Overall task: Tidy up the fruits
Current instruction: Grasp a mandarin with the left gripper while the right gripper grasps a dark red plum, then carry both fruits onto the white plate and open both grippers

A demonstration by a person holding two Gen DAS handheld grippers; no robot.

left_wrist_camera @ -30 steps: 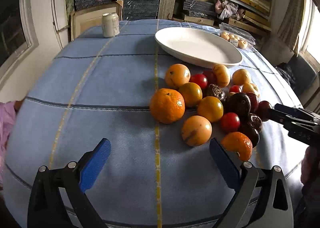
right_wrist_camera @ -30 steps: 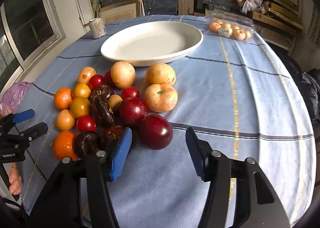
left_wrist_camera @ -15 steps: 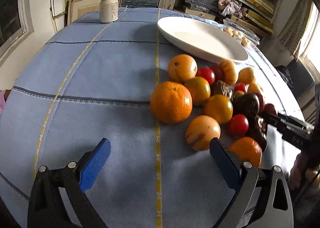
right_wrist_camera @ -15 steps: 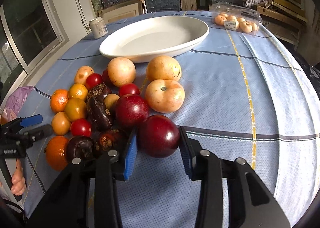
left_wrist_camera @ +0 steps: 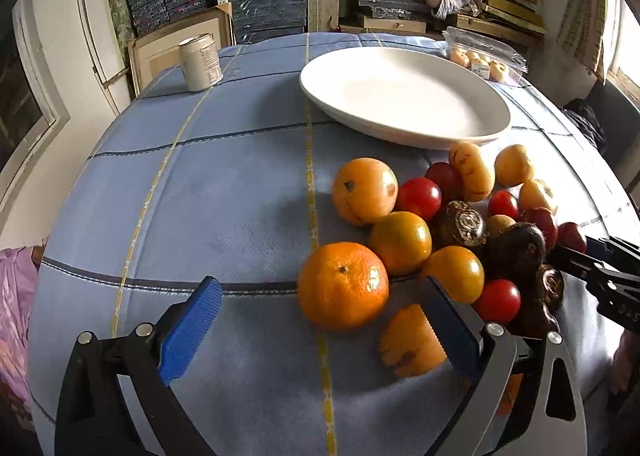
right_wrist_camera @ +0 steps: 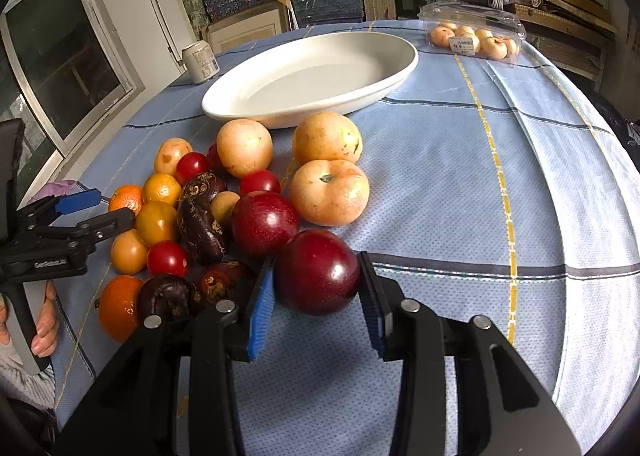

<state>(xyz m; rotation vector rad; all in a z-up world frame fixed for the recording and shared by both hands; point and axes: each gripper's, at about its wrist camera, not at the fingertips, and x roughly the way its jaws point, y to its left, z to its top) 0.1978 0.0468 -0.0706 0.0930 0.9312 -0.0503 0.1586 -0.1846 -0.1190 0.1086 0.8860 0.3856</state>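
While my right gripper (right_wrist_camera: 318, 296) pinches the dark red plum (right_wrist_camera: 318, 272) with a blue pad on each side, I think about how this fruit will feel. It looks round, smooth and shiny, so I guess it can slip. It also looks soft under the skin, so a hard squeeze could bruise it. I hold it across its fat middle, which seems the best place, because the pads sit flat there.

The plum is on the near side of the white dish (right_wrist_camera: 394, 73), on the blue tablecloth (right_wrist_camera: 480, 195), at the front edge of the fruit pile. It touches, or almost touches, another red plum (right_wrist_camera: 264, 223) beside it. The dish has nothing in it, so I judge the sorting has just begun.

My left gripper (left_wrist_camera: 320, 328) is spread wide and holds nothing. It hangs over the cloth on the near side of the dish, with a big bumpy orange (left_wrist_camera: 343, 284) just ahead of its pads. A smaller orange fruit (left_wrist_camera: 412, 344) lies right against its one pad. The big orange looks firm and rough, so I think it will grip well. I would take it around the middle too.

A can (left_wrist_camera: 200, 61) stands left of the dish.
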